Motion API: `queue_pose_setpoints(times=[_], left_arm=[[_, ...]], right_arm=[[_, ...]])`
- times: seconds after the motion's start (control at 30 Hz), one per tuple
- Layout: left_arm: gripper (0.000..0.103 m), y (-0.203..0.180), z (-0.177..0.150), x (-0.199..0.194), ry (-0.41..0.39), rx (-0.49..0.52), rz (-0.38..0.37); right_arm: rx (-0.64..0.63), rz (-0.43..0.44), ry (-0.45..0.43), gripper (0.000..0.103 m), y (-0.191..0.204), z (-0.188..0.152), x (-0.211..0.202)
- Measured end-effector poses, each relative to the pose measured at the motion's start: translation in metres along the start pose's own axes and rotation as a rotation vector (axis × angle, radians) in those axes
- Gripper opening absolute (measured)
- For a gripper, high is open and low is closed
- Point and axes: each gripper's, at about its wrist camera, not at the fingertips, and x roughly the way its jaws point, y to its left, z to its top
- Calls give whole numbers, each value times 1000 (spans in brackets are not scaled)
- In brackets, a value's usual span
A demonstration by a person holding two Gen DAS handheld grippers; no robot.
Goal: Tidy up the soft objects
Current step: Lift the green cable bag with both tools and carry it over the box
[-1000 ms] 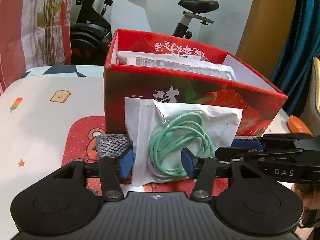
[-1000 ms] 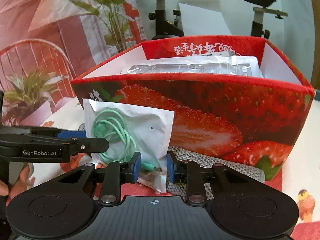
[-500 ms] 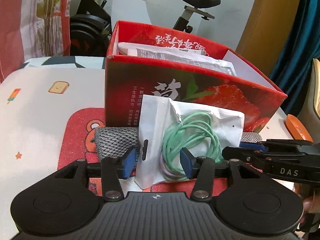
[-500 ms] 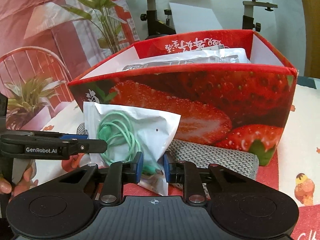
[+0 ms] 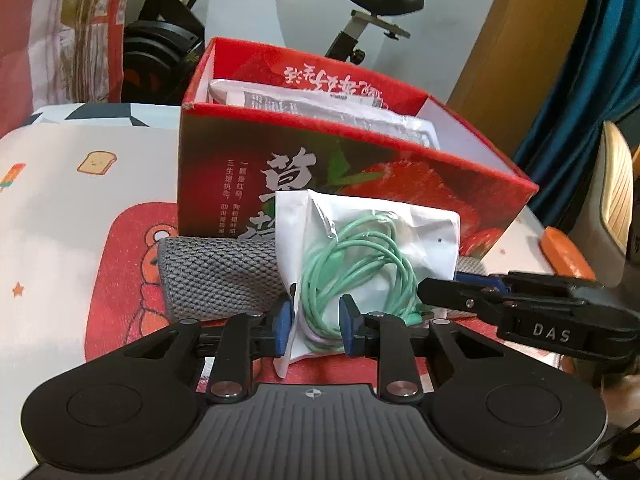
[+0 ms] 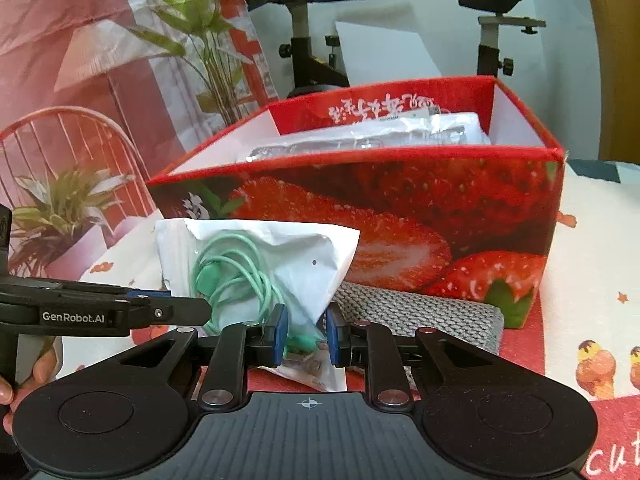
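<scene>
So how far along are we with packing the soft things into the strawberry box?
Done: clear plastic packets already lie inside the red strawberry-print box. In hand: the white pouch with the coiled mint-green cable is outside the box, held by the right tongs; the left tongs are closing on its lower edge. Left: lift that pouch in, then the grey knitted cloth roll on the mat against the box.
</scene>
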Motion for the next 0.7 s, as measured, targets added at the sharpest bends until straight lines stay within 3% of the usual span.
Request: queue_pose_setpoints(times=[0.3,0.57,0.7], left_arm=[[27,-3,1,-32,-75,-72,-1],[27,-15,31,-63,-200,-28,-6],[27,-19,46,-66,-224,-21,-16]], right_arm=[[-71,40,-57,19,20,16,-26],[-98,44,-119,19,30,50,-47],[-101,35,-147,19,30,71,-51]])
